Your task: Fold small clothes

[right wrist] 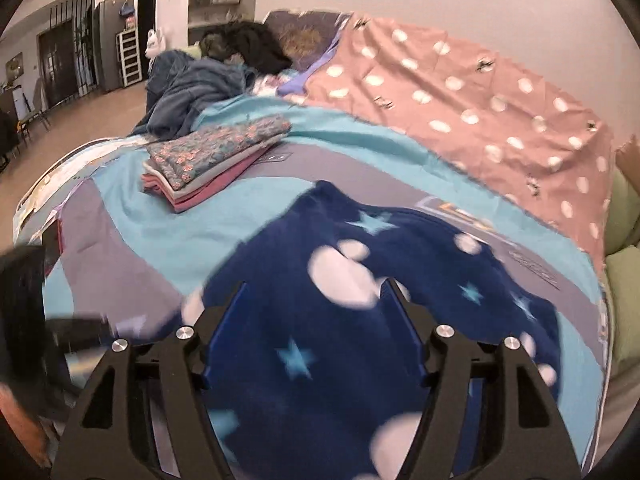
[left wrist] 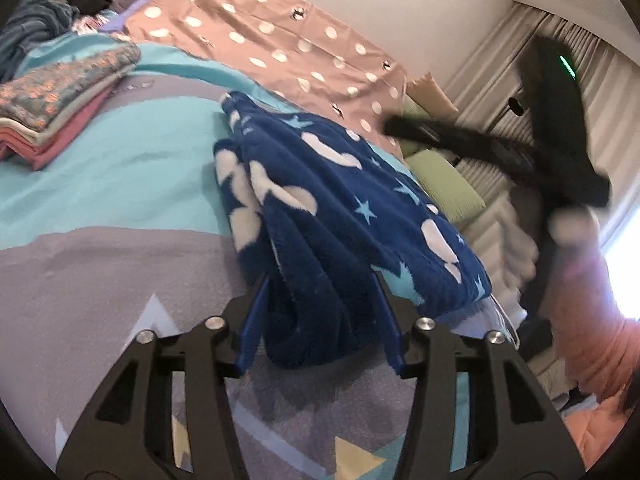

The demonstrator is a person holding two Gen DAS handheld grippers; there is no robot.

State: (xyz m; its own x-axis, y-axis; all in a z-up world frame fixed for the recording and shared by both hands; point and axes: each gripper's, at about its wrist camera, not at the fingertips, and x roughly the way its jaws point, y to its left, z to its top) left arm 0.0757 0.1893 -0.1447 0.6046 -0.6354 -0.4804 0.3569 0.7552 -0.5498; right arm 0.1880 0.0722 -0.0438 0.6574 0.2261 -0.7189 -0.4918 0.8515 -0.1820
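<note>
A dark blue fleece garment (left wrist: 340, 216) with white shapes and light blue stars lies on the bed, partly folded into thick layers. My left gripper (left wrist: 320, 280) is open, its blue fingers on either side of the garment's bunched near end. In the right wrist view the same garment (right wrist: 400, 264) spreads under my right gripper (right wrist: 314, 286), which is open above it and blurred by motion. The right gripper also shows in the left wrist view (left wrist: 500, 148) as a dark blurred shape to the right of the garment.
A stack of folded clothes (right wrist: 212, 160) sits on the turquoise and grey bedspread (right wrist: 160, 232). A pink dotted sheet (right wrist: 480, 112) covers the far side. Loose dark clothes (right wrist: 208, 80) are heaped at the bed's far end. Green cushions (left wrist: 444, 184) lie off the bed's edge.
</note>
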